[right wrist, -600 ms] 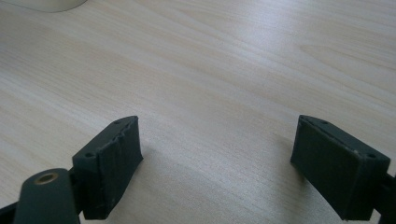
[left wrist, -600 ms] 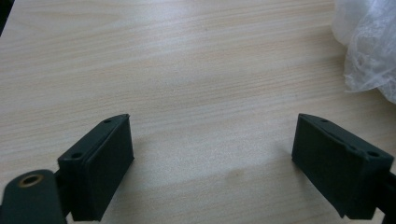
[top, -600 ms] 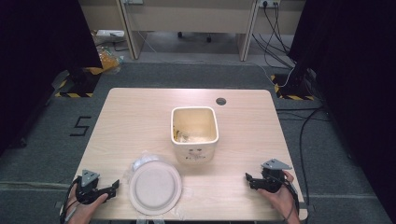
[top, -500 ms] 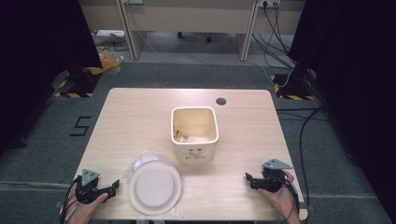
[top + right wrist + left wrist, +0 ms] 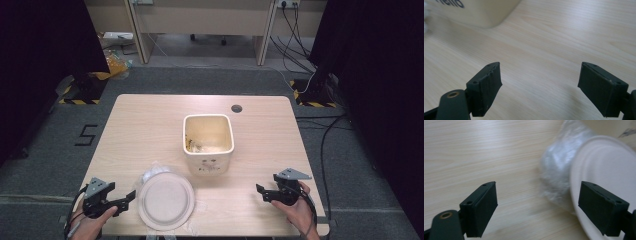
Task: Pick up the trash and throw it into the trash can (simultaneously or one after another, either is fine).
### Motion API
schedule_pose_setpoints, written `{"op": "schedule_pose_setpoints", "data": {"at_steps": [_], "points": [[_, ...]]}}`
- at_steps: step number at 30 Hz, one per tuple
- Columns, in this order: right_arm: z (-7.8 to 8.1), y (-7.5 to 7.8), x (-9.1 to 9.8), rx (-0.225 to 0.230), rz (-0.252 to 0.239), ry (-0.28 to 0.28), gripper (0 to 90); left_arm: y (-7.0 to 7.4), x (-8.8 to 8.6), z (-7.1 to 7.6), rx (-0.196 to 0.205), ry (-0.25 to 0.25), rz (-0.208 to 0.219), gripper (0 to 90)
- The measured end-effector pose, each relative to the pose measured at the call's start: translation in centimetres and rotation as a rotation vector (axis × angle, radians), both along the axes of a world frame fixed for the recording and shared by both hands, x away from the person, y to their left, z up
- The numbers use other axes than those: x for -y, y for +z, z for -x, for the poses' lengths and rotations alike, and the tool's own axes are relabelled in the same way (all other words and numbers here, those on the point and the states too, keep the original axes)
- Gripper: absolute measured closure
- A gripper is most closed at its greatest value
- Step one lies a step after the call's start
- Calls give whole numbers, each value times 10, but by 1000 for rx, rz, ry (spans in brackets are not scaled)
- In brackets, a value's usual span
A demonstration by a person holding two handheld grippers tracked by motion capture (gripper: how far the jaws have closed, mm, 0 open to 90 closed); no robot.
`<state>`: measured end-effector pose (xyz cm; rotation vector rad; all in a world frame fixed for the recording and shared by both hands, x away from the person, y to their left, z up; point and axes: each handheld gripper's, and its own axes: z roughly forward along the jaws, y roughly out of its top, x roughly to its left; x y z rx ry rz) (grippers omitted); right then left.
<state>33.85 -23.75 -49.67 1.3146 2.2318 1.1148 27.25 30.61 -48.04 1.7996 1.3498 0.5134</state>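
High view: my left gripper (image 5: 127, 197) sits at the near left table (image 5: 150, 125) edge, jaws wide, nothing in them, pointing right at the paper plate (image 5: 166, 201) just beside it. Clear plastic wrap (image 5: 150, 175) pokes out from under the plate's far left rim. Tub (image 5: 208, 143) stands behind the plate. My right gripper (image 5: 261, 191) is well apart on the right, also wide and empty, so left is nearer

Left gripper view: plate rim (image 5: 604, 170) lies by my right jaw, wrap (image 5: 560, 167) ahead between the jaws, no contact

Right gripper view: bare table between my jaws, tub corner (image 5: 481, 12) far upper left
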Motion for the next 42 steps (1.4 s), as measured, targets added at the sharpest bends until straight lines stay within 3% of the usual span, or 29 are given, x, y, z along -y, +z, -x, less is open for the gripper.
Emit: {"op": "schedule_pose_setpoints", "data": {"at_steps": [7,12,16,20,23,26,30,35,42], "points": [[1,11,-19,14,-32,62,185,5,25,-1,-9,-102,62,147],[2,21,-36,30,-48,116,185,-2,36,-9,-41,-139,75,147],[2,24,-52,26,-56,165,186,-7,43,-17,-60,-150,50,147],[1,24,-68,20,-59,208,188,-10,48,-28,-90,-188,102,147],[0,25,-77,18,-71,233,191,-10,53,-38,-108,-212,114,166],[-1,27,-86,15,-88,262,193,-10,61,-45,-128,-256,132,251],[1,28,-95,-1,-105,298,195,-10,76,-47,-140,-280,127,268],[4,26,-94,-3,-101,308,196,-11,97,-38,-133,-295,113,279],[7,22,-76,-14,-99,272,197,-11,129,-29,-126,-308,101,280]]}}
